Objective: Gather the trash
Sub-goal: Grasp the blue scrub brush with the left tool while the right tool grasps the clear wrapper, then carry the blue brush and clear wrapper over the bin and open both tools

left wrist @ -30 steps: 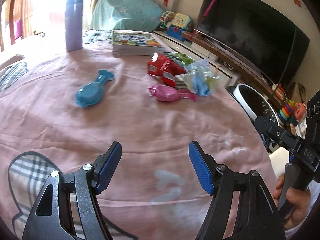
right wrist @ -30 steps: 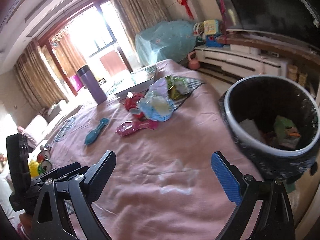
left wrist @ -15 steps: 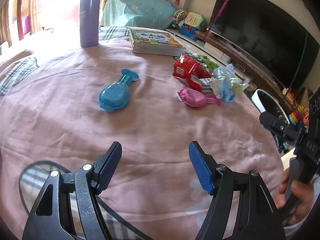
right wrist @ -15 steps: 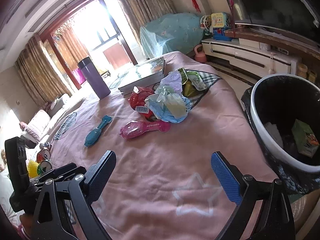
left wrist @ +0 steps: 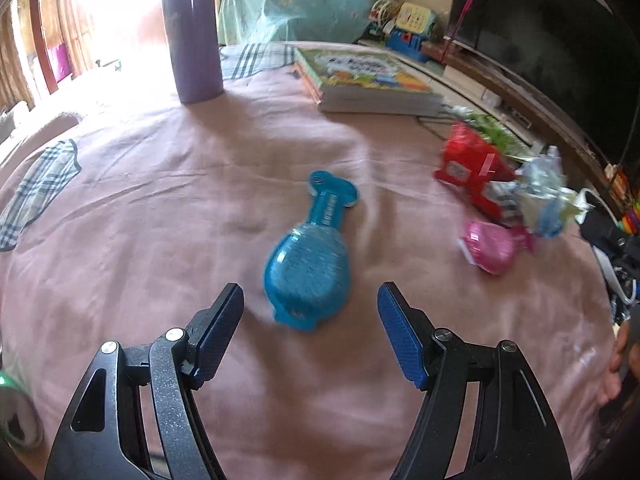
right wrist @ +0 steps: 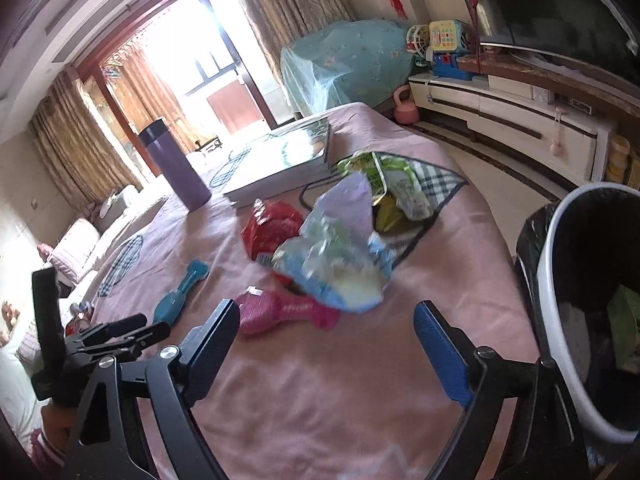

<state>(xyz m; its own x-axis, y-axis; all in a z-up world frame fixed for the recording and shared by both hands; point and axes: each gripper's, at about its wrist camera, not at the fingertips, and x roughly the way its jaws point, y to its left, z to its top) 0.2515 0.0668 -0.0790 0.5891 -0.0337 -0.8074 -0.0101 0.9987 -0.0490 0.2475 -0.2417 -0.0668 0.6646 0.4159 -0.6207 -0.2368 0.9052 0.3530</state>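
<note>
A blue bottle-shaped wrapper [left wrist: 310, 256] lies on the pink cloth just ahead of my open, empty left gripper [left wrist: 310, 330]; it also shows in the right wrist view [right wrist: 178, 294]. A pink wrapper [left wrist: 490, 246] [right wrist: 280, 312], a red packet [left wrist: 468, 164] [right wrist: 272, 226], a pale blue-white bag [right wrist: 340, 256] and a green packet [right wrist: 384, 178] lie in a pile. My right gripper [right wrist: 326, 344] is open and empty, close before the pink wrapper. A white-rimmed bin [right wrist: 560, 280] with a black liner stands at the right, with trash inside.
A purple flask [left wrist: 194, 32] and a stack of books [left wrist: 368, 80] stand at the far side of the table. A drink can [left wrist: 16, 416] is at the left edge. A TV cabinet [right wrist: 520, 120] with toys runs along the right.
Both grippers have moved forward over the table. The blue wrapper now lies right ahead of the left jaws, and the pile is closer to the right jaws. Both stay open.
</note>
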